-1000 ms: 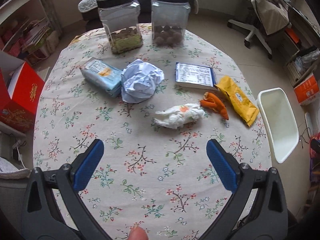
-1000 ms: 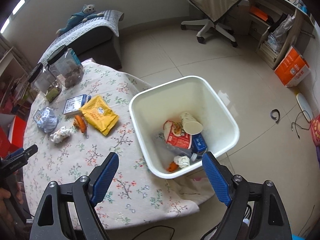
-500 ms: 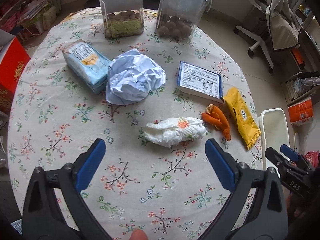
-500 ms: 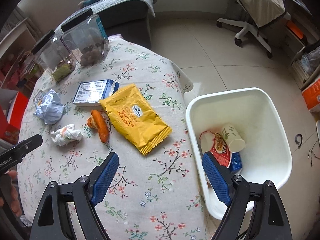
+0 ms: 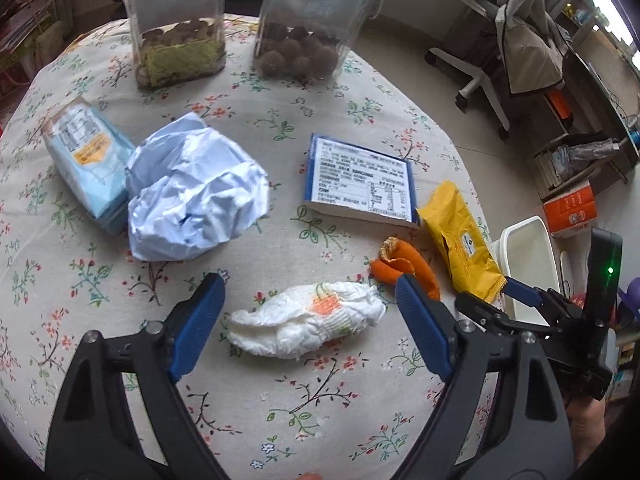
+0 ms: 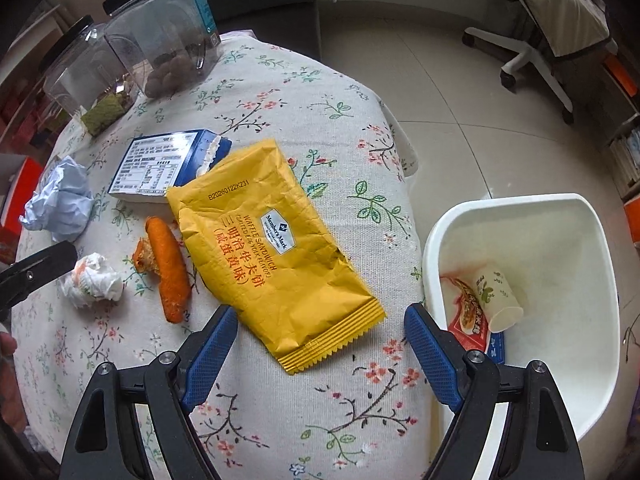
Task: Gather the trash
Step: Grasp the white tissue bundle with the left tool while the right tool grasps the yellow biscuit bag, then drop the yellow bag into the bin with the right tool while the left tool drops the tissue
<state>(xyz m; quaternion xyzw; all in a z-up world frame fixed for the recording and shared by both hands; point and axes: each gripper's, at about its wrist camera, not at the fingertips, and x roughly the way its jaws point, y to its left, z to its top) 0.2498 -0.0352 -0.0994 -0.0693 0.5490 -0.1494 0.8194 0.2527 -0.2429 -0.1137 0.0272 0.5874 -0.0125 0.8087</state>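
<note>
Left gripper jaws closing around tissue; right gripper wide; bin contents right-view only.

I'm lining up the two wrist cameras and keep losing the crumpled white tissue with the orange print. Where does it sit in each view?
Left wrist: the crumpled white tissue lies low in the middle, on the table between the fingers of the left gripper, whose jaws are closing but not yet touching it.
Right wrist: at the far left edge, beside a dark gripper finger.
Shared landmark: the orange peel, just right of the tissue in both.
</note>
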